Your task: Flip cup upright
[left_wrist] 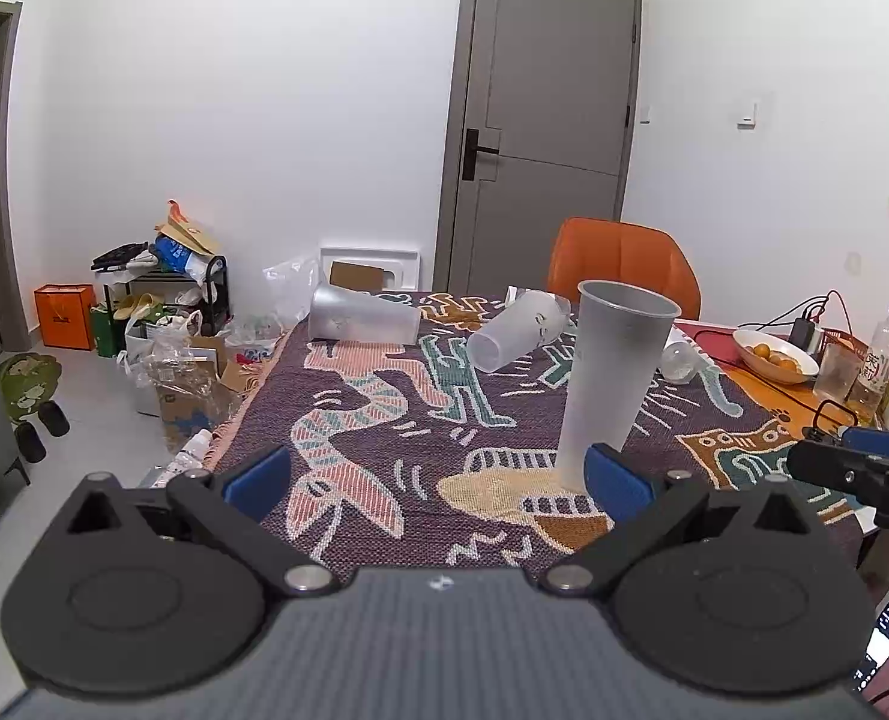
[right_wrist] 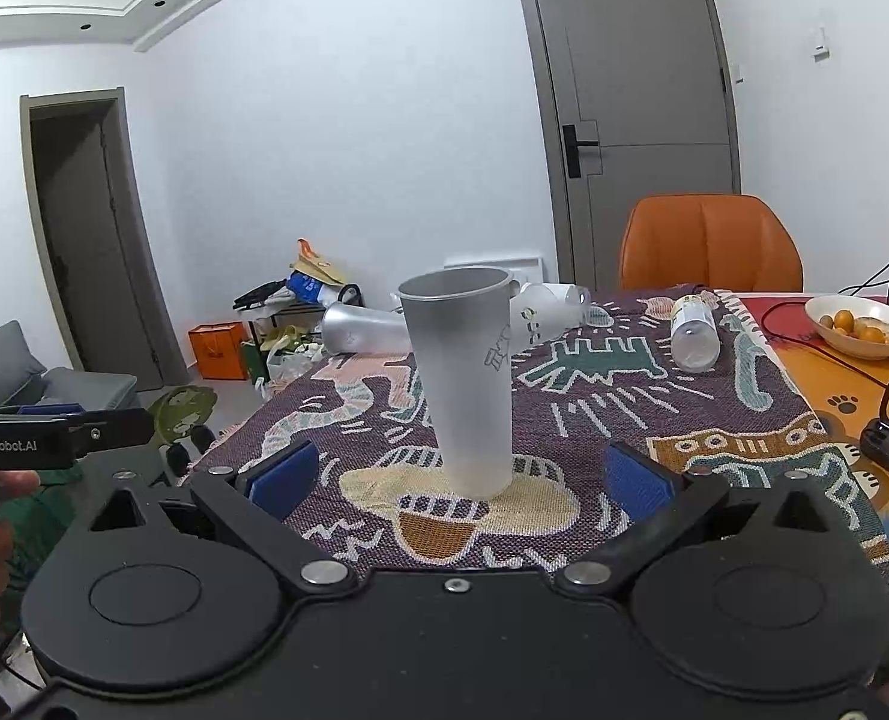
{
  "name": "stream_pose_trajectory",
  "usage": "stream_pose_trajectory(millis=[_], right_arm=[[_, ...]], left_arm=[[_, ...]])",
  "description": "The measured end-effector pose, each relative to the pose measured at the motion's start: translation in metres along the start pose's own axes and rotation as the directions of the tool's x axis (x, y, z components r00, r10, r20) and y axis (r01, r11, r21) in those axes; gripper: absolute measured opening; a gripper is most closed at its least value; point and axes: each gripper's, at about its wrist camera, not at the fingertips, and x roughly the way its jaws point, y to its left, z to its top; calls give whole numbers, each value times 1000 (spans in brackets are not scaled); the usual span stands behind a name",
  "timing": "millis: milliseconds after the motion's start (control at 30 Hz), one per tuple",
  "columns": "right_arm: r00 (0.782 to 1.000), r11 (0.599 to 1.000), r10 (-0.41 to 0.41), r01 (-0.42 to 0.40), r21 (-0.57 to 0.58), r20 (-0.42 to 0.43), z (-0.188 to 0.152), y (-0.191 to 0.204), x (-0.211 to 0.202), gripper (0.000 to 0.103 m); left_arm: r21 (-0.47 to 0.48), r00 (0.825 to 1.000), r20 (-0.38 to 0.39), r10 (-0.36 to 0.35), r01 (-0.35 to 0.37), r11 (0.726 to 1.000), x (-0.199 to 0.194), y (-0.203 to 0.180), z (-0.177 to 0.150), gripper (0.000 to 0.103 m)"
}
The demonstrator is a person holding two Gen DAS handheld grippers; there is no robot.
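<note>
On the patterned cloth of the worktop (left_wrist: 384, 420), going left to right, a silver cup (left_wrist: 360, 319) lies on its side at the far left edge and a frosted cup (left_wrist: 513, 327) lies tipped near the middle, so two appear left to do. Right of them, the tall cup (left_wrist: 615, 378) stands upright, mouth up, seemingly finished. The left claw (left_wrist: 438, 480) and right claw (right_wrist: 456, 477) are both spread apart, gripping nothing.
</note>
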Motion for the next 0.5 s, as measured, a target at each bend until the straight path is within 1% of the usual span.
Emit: stream_pose_trajectory(millis=[500], right_arm=[[1000,1000,-1,1,2,-1,1,0,-3,103]], left_arm=[[4,1000,-5,-2,2,1000,0,0,0,103]])
